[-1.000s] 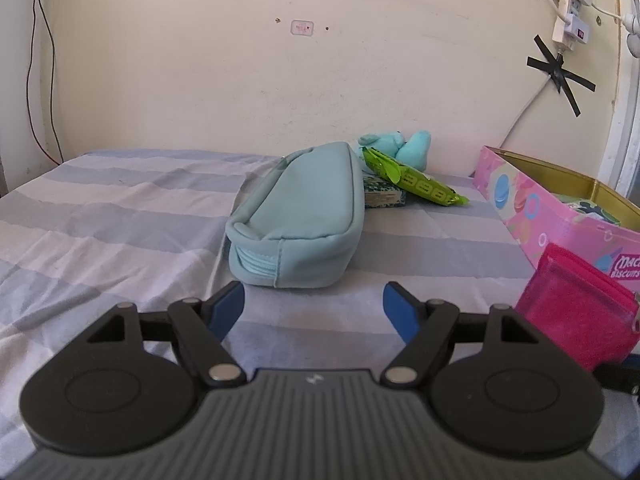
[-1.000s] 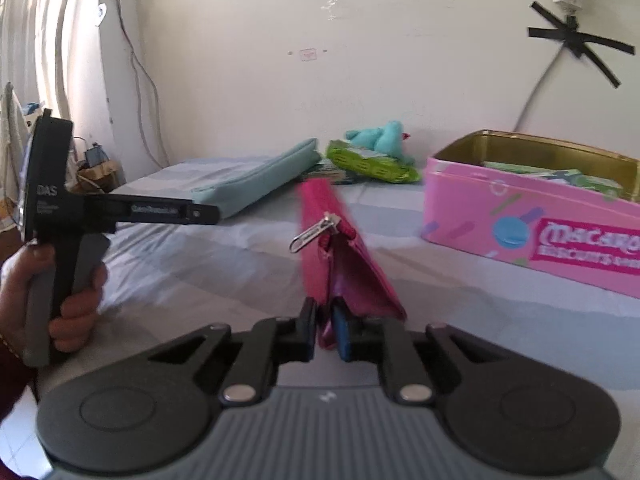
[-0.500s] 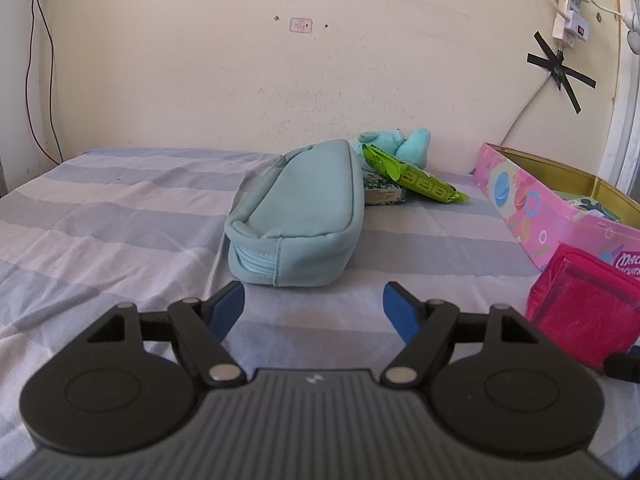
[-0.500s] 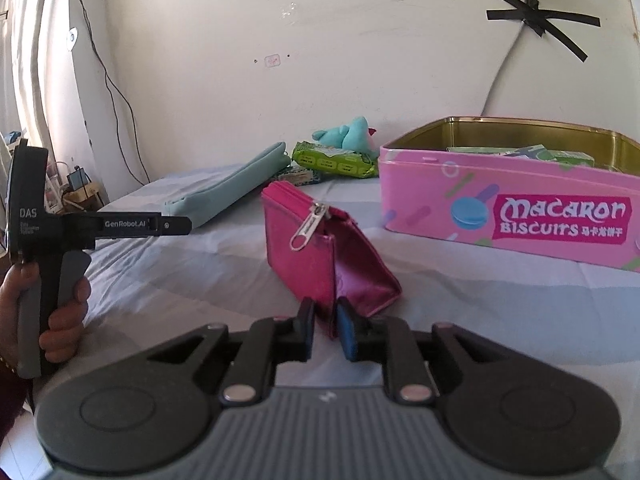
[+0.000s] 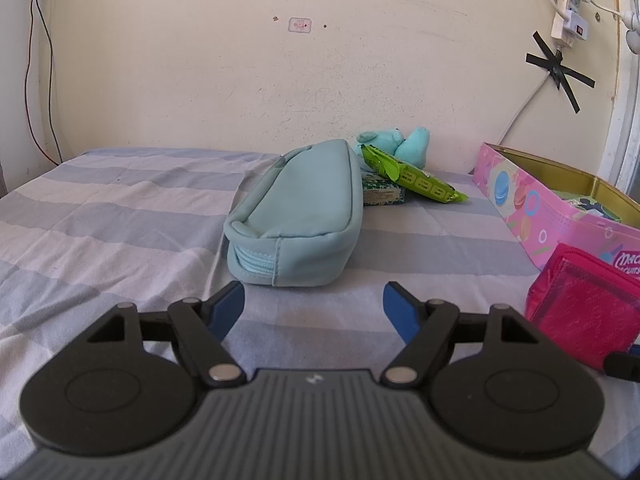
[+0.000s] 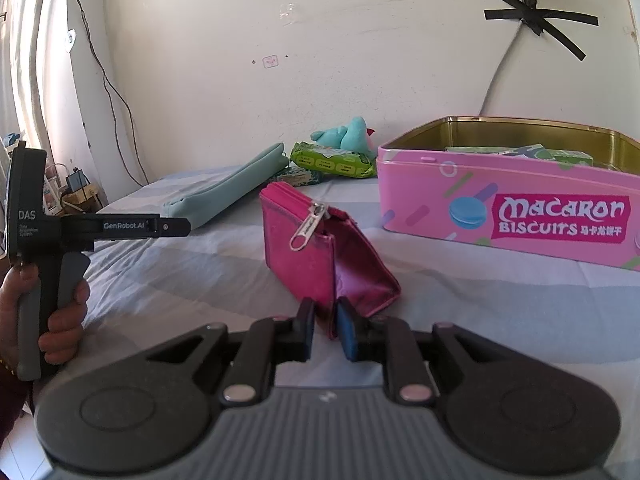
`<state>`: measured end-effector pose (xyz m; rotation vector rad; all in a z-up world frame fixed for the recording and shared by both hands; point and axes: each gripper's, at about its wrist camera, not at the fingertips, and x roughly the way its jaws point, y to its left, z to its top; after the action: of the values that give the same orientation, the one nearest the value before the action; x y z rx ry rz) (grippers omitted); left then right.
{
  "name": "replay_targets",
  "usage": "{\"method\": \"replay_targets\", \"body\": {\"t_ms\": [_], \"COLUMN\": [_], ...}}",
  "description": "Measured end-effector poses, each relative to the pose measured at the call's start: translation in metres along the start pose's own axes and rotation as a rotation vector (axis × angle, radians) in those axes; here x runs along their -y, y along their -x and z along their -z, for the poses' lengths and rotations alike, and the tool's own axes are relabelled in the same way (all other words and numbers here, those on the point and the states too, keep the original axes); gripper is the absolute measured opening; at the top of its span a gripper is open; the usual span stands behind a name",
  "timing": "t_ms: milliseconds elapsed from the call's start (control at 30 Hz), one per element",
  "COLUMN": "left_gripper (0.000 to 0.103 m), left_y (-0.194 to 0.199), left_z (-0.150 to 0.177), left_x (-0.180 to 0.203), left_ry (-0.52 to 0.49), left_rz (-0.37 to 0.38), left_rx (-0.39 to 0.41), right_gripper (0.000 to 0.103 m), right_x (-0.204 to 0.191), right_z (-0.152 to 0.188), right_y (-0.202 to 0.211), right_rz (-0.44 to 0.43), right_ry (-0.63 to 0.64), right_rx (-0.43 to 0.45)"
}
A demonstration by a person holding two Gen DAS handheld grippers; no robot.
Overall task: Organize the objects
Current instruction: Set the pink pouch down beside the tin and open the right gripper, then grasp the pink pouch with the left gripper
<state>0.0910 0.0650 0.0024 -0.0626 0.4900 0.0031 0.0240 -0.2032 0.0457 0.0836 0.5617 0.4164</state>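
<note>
Right wrist view: right gripper (image 6: 325, 328) is nearly closed, pinching the near bottom edge of the pink wallet (image 6: 320, 248). Wallet sits on the striped bedsheet (image 6: 480, 312), near the open pink biscuit tin (image 6: 500, 216). Grip is thin and off-centre, so the wallet could swing, fold or slip out on lifting.

Left wrist view: left gripper (image 5: 314, 306) is about half open and empty, with the blue pouch (image 5: 298, 216) ahead. Wallet's corner could catch the tin's rim.

Two pouches (image 5: 296, 216) (image 6: 320, 256), one tin (image 6: 500, 208), one plush (image 5: 396, 140)
</note>
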Motion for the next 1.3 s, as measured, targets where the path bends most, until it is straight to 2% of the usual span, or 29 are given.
{"method": "replay_targets", "body": {"t_ms": [200, 300, 400, 533, 733, 900, 1033, 1167, 1300], "left_gripper": [0.078, 0.079, 0.089, 0.089, 0.089, 0.089, 0.089, 0.089, 0.089], "left_y": [0.001, 0.005, 0.006, 0.005, -0.001, 0.006, 0.015, 0.022, 0.019], "left_z": [-0.001, -0.002, -0.004, -0.007, -0.007, -0.005, -0.003, -0.003, -0.002], "left_x": [0.008, 0.022, 0.033, 0.041, 0.056, 0.065, 0.058, 0.060, 0.080], "left_ry": [-0.048, -0.084, -0.099, -0.103, -0.128, -0.174, -0.180, -0.207, -0.256], "left_rz": [0.026, 0.101, 0.169, 0.233, 0.302, 0.329, 0.356, 0.445, 0.541], "left_rx": [0.002, 0.008, 0.005, -0.002, -0.032, -0.012, -0.004, -0.009, -0.023], "right_gripper": [0.016, 0.017, 0.019, 0.020, 0.030, 0.041, 0.047, 0.051, 0.050], "right_x": [0.001, 0.008, 0.019, 0.030, 0.024, 0.027, 0.023, 0.018, 0.022], "right_z": [0.000, -0.001, -0.002, -0.001, 0.000, -0.002, -0.007, -0.009, -0.011], "right_y": [0.000, 0.000, 0.001, 0.002, 0.008, 0.009, 0.010, 0.007, 0.000], "right_rz": [0.005, 0.016, 0.035, 0.030, -0.009, -0.021, -0.028, -0.009, -0.037], "right_ry": [-0.011, -0.057, -0.128, -0.184, -0.132, -0.135, -0.034, 0.073, 0.076], "right_rx": [0.000, 0.005, 0.017, 0.022, 0.063, 0.062, 0.051, 0.053, 0.023]}}
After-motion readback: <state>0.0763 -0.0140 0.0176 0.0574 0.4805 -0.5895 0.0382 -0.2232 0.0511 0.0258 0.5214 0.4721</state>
